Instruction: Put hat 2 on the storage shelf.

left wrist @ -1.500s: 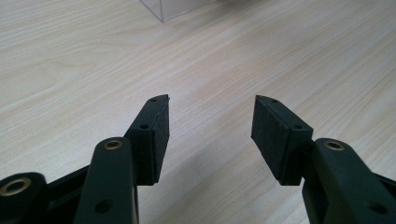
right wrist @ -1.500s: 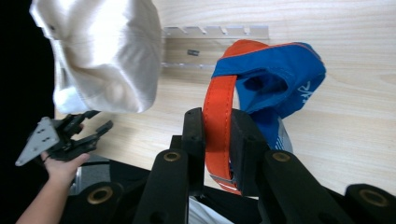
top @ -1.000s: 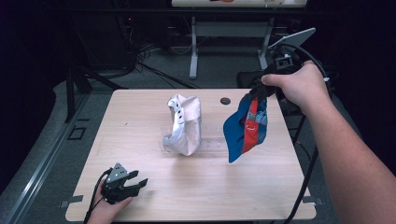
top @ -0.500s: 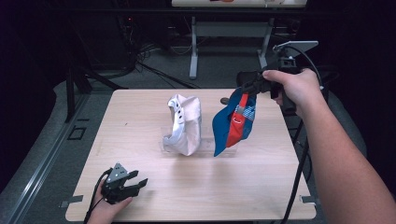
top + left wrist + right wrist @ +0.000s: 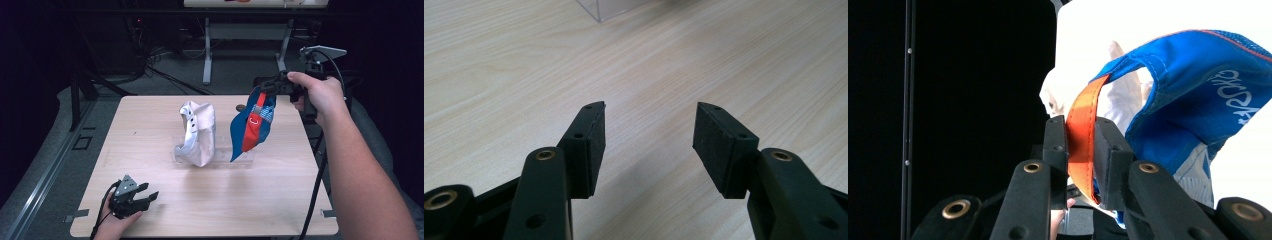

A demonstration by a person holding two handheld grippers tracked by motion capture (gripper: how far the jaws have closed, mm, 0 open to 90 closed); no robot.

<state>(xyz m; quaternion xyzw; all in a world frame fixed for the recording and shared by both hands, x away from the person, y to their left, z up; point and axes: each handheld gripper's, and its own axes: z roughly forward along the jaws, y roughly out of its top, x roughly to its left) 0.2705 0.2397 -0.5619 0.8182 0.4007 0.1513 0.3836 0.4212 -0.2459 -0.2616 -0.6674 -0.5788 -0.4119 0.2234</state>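
A blue cap (image 5: 252, 125) with a red-orange panel hangs from my right gripper (image 5: 265, 86) above the right half of the table, its lower tip close to a clear plastic stand (image 5: 242, 161). The jaws are shut on the cap's orange strap (image 5: 1080, 145), and the blue cap's (image 5: 1193, 100) crown spreads to the right of them. A white cap (image 5: 197, 132) sits upright on the left part of the stand, and the white cap (image 5: 1120, 100) also shows behind the blue one. My left gripper (image 5: 148, 191) rests open near the table's front left, its jaws (image 5: 649, 112) holding nothing.
The wooden table (image 5: 150, 130) has bare room at left and along the front. A small dark round thing (image 5: 240, 107) lies behind the blue cap. A corner of the clear stand (image 5: 609, 7) is ahead of the left gripper. Desk legs and cables stand beyond the far edge.
My right gripper has carried the blue cap leftward and a little down, toward the clear stand beside the white cap. The left gripper has stayed where it was.
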